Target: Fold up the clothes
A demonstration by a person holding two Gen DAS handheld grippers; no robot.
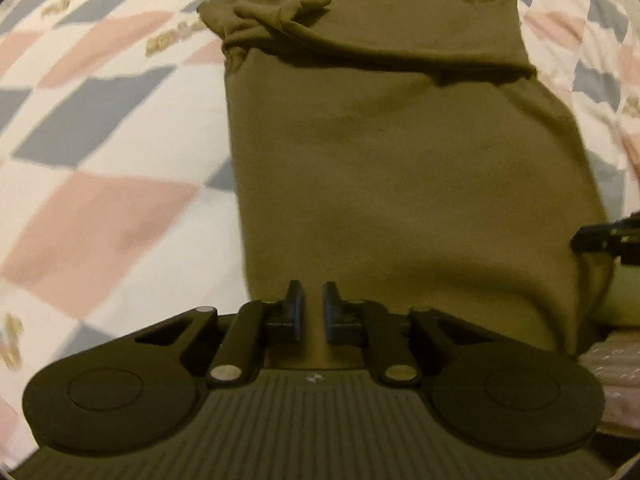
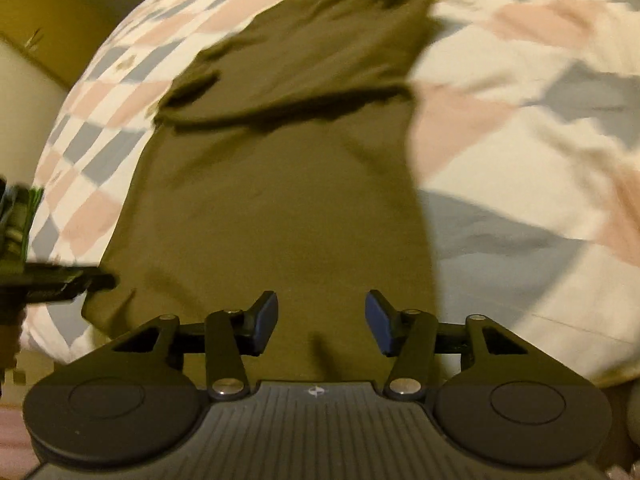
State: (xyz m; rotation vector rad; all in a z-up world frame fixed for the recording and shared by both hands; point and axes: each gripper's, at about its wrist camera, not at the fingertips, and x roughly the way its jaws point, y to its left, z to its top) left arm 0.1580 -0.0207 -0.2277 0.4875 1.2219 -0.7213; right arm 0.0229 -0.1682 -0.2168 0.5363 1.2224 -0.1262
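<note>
Lying lengthwise on the bed, an olive-green garment (image 1: 384, 168) stretches away from both grippers over a checked bedspread (image 1: 100, 128) of white, pink and grey-blue diamonds. Its long sides look folded in, making a narrow panel. Toward twelve o'clock in the left wrist view, a sleeve (image 1: 280, 12) lies bunched and crumpled across the upper part, with a folded edge running sideways just below it.

At six o'clock in that view, the left gripper (image 1: 313, 306) sits at the near hem. Its black fingers (image 1: 295, 304) stand almost together, with a narrow slit between them through which olive cloth shows; I cannot tell whether any fabric is pinched there. At three o'clock, a dark piece of the right gripper (image 1: 608, 238) pokes in at the cloth's near right corner.

From the right wrist view, the picture is smeared with blur. The right gripper (image 2: 321, 322) hangs over the near end of the garment (image 2: 280, 200), its fingers (image 2: 266, 320) spread wide apart with blue-faced pads showing and only flat cloth visible between them. At about eight o'clock, the left gripper (image 2: 60, 280) reaches in at the cloth's near left corner. The bedspread (image 2: 520, 140) fills the right side from one to four o'clock, and a yellowish wall (image 2: 48, 20) shows at ten o'clock past the bed's edge.
</note>
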